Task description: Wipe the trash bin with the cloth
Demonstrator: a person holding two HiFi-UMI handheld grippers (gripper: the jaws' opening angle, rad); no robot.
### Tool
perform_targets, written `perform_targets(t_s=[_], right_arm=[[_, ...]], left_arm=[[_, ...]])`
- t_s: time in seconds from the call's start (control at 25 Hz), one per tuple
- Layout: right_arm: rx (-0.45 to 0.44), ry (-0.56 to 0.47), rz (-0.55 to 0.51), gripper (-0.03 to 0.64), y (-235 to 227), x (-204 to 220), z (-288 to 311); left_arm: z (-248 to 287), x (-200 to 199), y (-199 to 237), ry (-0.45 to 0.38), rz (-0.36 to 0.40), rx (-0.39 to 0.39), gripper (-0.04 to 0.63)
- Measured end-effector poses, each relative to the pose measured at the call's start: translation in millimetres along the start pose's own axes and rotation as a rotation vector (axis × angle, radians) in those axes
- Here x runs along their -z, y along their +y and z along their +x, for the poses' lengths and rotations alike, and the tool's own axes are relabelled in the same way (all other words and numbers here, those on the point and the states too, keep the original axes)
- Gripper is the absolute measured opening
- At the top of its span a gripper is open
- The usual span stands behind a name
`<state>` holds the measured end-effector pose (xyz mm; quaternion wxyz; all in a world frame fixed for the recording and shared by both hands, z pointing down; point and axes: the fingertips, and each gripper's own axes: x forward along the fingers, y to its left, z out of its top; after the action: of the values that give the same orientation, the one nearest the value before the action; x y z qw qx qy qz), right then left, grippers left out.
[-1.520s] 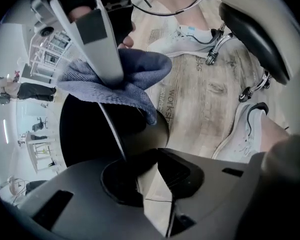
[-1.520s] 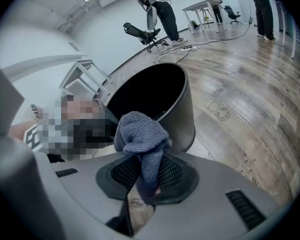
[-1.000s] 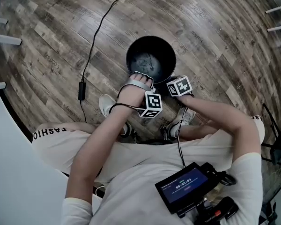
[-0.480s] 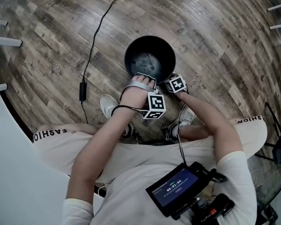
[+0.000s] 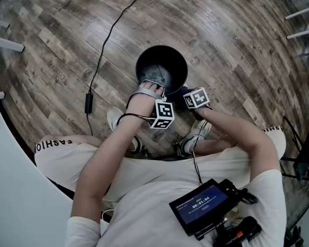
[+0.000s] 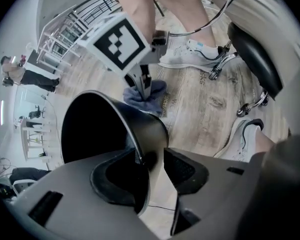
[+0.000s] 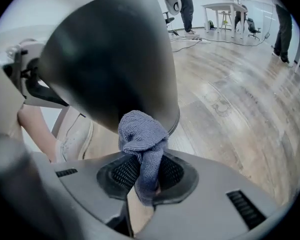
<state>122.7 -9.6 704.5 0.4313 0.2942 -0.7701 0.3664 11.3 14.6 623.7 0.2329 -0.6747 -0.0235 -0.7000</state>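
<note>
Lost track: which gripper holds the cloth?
The right gripper: blue-grey cloth pinched in its fingers. The left gripper, fingers just opening, straddles the rim of the trash bin.

Left gripper point(image 6: 152, 165): I note its jaws have just been opening. The trash bin point(image 6: 145, 129) rim stands between them, with a gap at one pad. Right gripper point(image 7: 142, 176), with the cloth point(image 7: 140, 134), has edged slightly out from the rim. Head view has shifted, so the bin is lower in frame.

Bright, even indoor light; fisheye bending at edges; nearest surfaces blurred.
</note>
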Motion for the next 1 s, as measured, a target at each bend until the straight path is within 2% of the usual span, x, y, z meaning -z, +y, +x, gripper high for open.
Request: perform_targets(t_s=[0.16, 0.36, 0.48, 0.72, 1.0], right_arm=[[-0.047, -0.054, 0.024, 0.075, 25.1, -20.2, -45.6], [-0.123, -0.133, 0.069, 0.075, 56.5, -41.8, -96.4], [-0.142, -0.171, 0.067, 0.075, 69.7, -52.6, -114.9], [-0.129, -0.163, 0.025, 0.075, 67.4, -53.0, -101.1], [-0.094, -0.099, -0.011, 0.075, 45.3, -38.9, -63.2]], left_arm=[[1.3, 17.0, -3.7, 0.044, 0.019, 0.019, 0.178], [10.6, 24.4, -8.6, 0.074, 0.051, -0.005, 0.176], [12.5, 25.5, -7.9, 0.093, 0.081, -0.036, 0.114], [11.0, 16.3, -10.2, 0.088, 0.114, -0.037, 0.093], [10.1, 6.3, -11.2, 0.082, 0.105, -0.031, 0.087]])
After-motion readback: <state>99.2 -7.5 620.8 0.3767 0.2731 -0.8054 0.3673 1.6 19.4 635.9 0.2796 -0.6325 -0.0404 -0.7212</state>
